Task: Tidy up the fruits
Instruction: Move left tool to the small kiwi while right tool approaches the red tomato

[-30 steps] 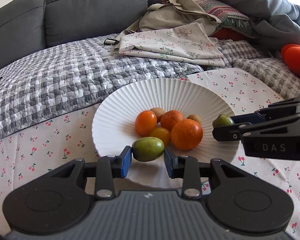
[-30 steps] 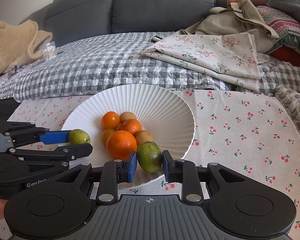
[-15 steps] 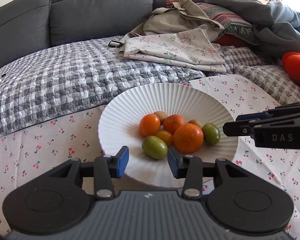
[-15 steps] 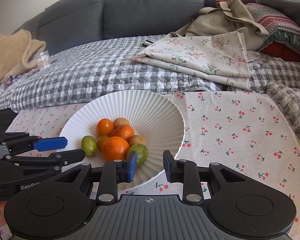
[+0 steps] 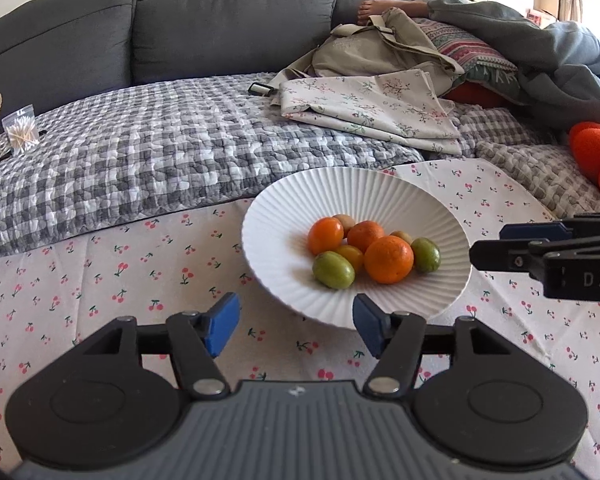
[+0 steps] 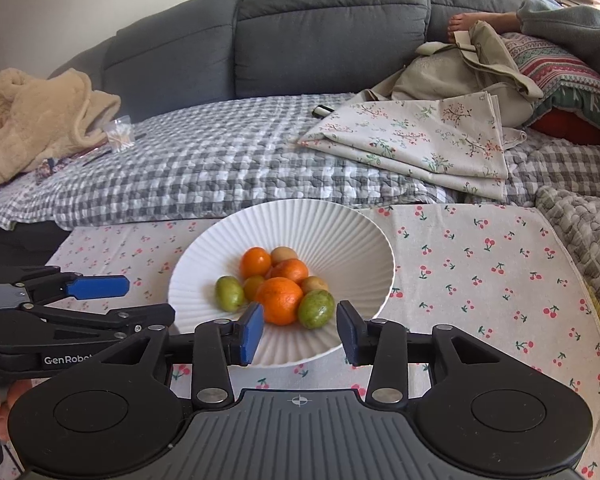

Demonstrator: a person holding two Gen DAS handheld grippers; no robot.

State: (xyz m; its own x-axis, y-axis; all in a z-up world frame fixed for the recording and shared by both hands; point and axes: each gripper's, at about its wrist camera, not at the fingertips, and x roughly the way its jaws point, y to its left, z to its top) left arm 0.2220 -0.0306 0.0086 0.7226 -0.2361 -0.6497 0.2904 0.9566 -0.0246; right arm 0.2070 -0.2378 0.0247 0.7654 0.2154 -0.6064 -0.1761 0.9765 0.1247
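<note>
A: Fruits: location?
B: All inside the white ribbed plate [image 5: 284, 216], which sits on the cherry-print cloth [image 5: 100, 264] in front of the grey sofa [image 5: 228, 12].
A: Contents, largest first?
B: Large orange [image 5: 389, 259] at front centre; two smaller oranges behind it; a green fruit [image 5: 333, 269] at its left, another green fruit [image 5: 425, 254] at its right, both touching it.
A: Grippers?
B: Left gripper [image 5: 296, 326] has its jaws spread apart, empty, just short of the plate's near rim. Right gripper [image 6: 299, 330] likewise parted, empty, at the near rim.
</note>
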